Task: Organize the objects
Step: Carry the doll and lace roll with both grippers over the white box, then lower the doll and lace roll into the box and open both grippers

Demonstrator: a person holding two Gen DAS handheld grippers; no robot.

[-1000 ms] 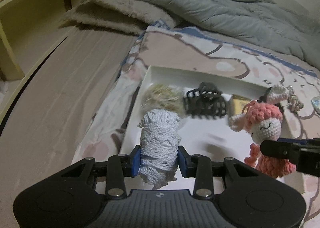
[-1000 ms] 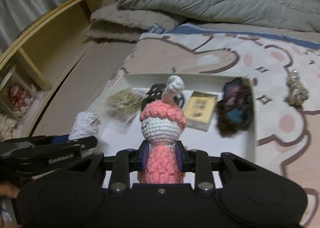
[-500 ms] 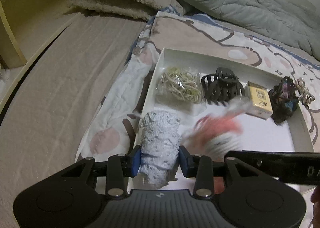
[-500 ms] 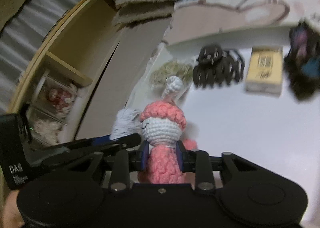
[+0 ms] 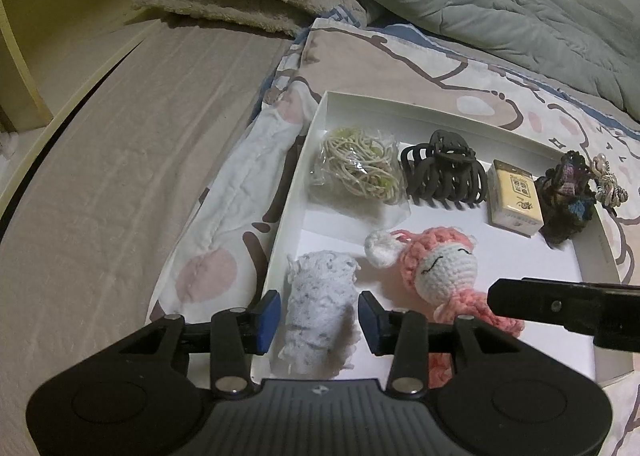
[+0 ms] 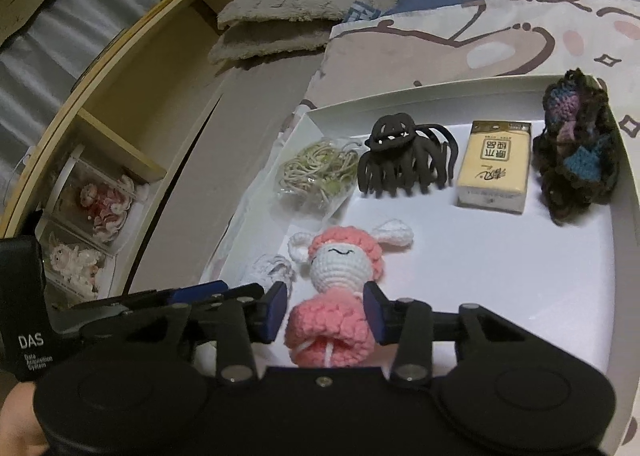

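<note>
Doll (image 6: 340,288) and lace roll (image 5: 320,312) now lie flat in the white tray (image 5: 440,106), no longer gripped upright like a second ago. Both claws have just been opening. Each thing sits loose between the pads, doll in the right gripper (image 6: 326,312), roll in the left gripper (image 5: 318,322), near the tray's left wall.

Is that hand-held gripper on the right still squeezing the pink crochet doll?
Apart. In the right wrist view the right hand-held gripper has just been opening: a gap shows beside each blue pad, with the pink crochet doll lying between them.
</note>
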